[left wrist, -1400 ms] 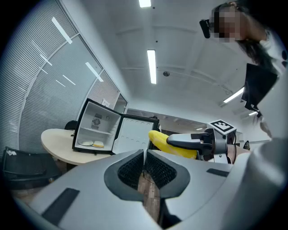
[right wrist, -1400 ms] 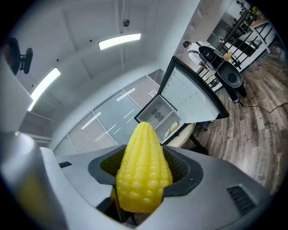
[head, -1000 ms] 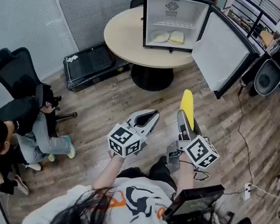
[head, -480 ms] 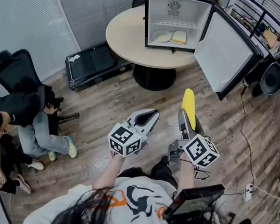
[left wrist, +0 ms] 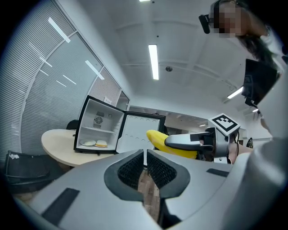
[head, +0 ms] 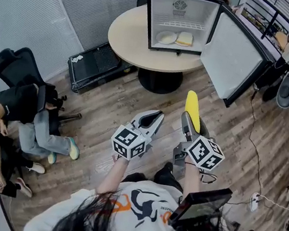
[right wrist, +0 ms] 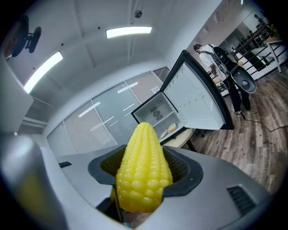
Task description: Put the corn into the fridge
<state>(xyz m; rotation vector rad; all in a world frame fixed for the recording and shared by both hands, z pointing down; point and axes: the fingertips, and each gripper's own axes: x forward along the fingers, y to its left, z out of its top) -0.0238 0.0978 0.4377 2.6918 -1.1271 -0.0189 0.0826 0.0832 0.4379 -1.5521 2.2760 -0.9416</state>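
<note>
Corn (head: pixel 192 107): clamped lengthwise in right gripper (head: pixel 188 122), edged only slightly toward the open fridge (head: pixel 182 20) on the table (head: pixel 129 35) over the last second, still well apart; left gripper (head: pixel 152 122) jaws together, empty; approach and placement both remain.

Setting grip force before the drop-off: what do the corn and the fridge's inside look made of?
Corn: likely moulded plastic or rubber, a toy; kernels are evenly yellow, waxy and glossy. Fridge: smooth white lining, probably plastic, with moulded dimples on the inside of the door; outer shell dark, material unclear.
</note>
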